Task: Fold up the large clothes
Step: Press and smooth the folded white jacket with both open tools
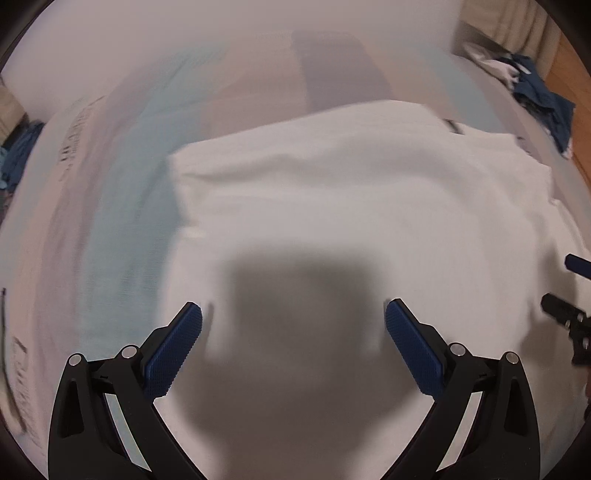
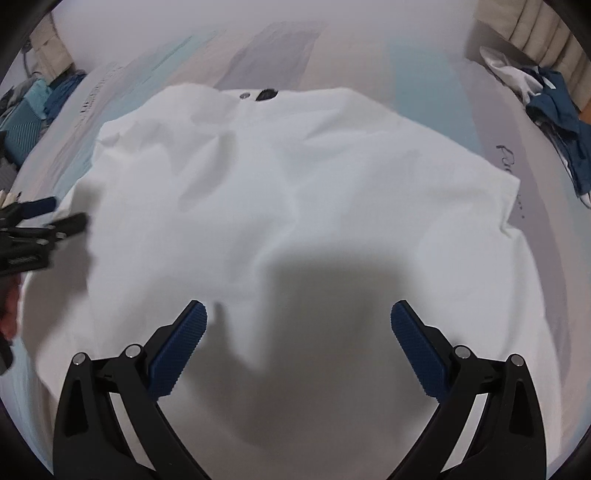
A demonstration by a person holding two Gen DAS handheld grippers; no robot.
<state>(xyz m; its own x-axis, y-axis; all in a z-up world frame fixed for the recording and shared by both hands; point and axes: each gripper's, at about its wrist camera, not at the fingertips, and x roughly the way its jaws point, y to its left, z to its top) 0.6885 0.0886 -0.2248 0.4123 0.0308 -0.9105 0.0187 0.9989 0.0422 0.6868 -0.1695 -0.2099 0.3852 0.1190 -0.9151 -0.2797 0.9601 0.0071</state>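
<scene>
A large white garment (image 1: pixel 351 206) lies spread and partly folded on a pale printed sheet (image 1: pixel 122 177). In the right wrist view the same white garment (image 2: pixel 288 192) shows a dark label (image 2: pixel 266 94) at its far edge. My left gripper (image 1: pixel 293 317) hovers open just above the cloth, nothing between its blue pads. My right gripper (image 2: pixel 299 317) is open too, over the near part of the garment. Each gripper shows in the other's view: the right gripper (image 1: pixel 565 291) at the right edge, the left gripper (image 2: pixel 62 212) at the left edge.
A heap of blue and white clothes (image 2: pixel 546 107) lies at the far right of the sheet, by a beige curtain (image 2: pixel 535 29). More teal and blue clothes (image 2: pixel 33 107) are piled at the far left. Wooden floor (image 1: pixel 569 85) shows beyond the right heap.
</scene>
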